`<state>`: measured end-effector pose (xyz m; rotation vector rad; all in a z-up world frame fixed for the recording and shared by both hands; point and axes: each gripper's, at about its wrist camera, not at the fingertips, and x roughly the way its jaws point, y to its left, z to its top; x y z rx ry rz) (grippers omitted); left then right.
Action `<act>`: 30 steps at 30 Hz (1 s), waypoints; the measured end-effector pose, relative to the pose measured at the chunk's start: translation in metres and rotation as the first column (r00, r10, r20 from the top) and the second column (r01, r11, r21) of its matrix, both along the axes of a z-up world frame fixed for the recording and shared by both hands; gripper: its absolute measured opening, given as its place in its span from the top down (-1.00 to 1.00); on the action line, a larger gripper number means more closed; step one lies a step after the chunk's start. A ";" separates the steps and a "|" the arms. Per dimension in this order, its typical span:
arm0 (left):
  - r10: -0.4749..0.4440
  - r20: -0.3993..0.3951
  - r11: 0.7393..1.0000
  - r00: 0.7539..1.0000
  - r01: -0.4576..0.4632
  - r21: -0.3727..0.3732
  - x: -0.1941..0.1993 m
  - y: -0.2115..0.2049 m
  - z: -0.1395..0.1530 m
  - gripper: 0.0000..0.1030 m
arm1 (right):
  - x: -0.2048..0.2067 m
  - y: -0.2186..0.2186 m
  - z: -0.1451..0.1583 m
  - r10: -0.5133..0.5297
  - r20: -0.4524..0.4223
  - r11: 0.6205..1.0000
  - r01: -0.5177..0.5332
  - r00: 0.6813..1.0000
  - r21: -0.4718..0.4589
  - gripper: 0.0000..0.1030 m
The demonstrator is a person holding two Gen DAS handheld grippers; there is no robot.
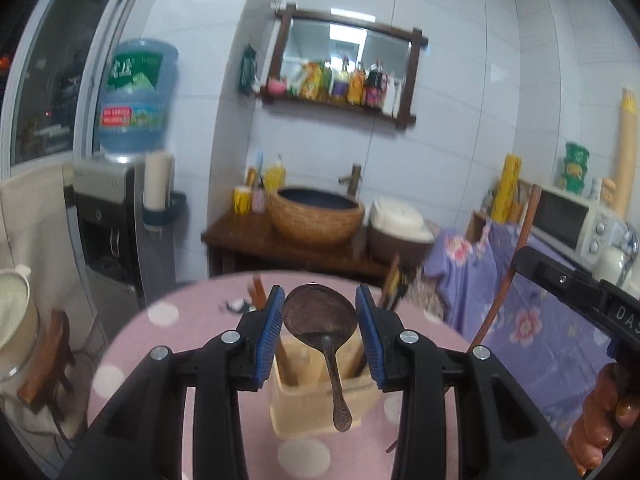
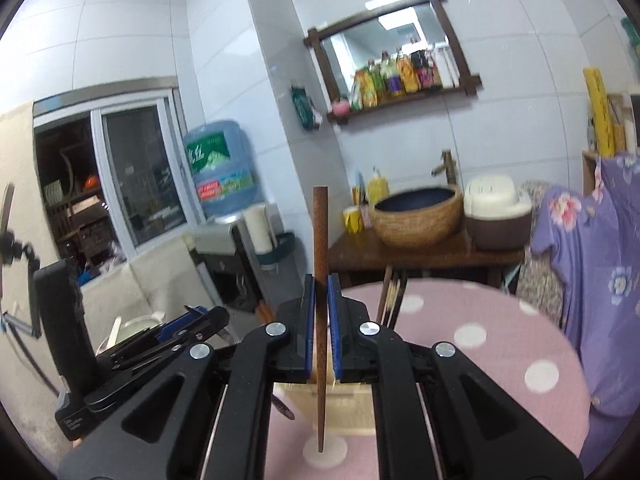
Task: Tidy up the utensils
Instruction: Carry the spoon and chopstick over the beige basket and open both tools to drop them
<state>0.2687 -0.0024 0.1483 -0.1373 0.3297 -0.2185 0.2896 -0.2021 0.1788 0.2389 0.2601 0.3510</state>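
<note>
My left gripper (image 1: 320, 312) is shut on the bowl of a dark wooden spoon (image 1: 320, 316), whose handle hangs down in front of a pale wooden utensil holder (image 1: 316, 400) on the pink polka-dot table (image 1: 168, 344). My right gripper (image 2: 321, 316) is shut on a long brown wooden chopstick (image 2: 320, 232), held upright over the same holder (image 2: 344, 404). In the left wrist view the right gripper (image 1: 576, 292) shows at the right with a curved reddish utensil (image 1: 508, 272). More utensils (image 2: 392, 296) stand behind the holder.
A round pink table (image 2: 480, 340) with white dots carries the holder. Behind it stand a wooden counter (image 1: 280, 244) with a woven basin (image 1: 316, 212) and a rice cooker (image 1: 400, 228). A water dispenser (image 1: 116, 216) is left; a floral purple cloth (image 1: 532, 308) and microwave (image 1: 576, 216) are right.
</note>
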 end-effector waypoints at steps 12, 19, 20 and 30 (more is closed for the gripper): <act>0.047 -0.034 0.994 0.998 -0.043 0.100 0.059 -0.033 -0.020 0.28 | 0.067 0.019 -0.009 -0.120 0.023 0.991 0.121 0.993 -0.063 0.86; 0.051 -0.083 0.991 0.995 -0.040 0.131 0.063 -0.036 -0.054 0.28 | 0.081 0.024 -0.053 -0.113 -0.058 0.990 0.108 0.992 -0.089 0.86; 0.051 -0.089 0.990 0.995 -0.039 0.135 0.064 -0.036 -0.057 0.28 | 0.083 0.024 -0.059 -0.110 -0.069 0.991 0.103 0.992 -0.091 0.86; 0.050 -0.134 0.984 0.990 -0.026 0.174 0.066 -0.042 -0.089 0.28 | 0.091 0.028 -0.092 -0.096 -0.140 0.988 0.078 0.985 -0.130 0.86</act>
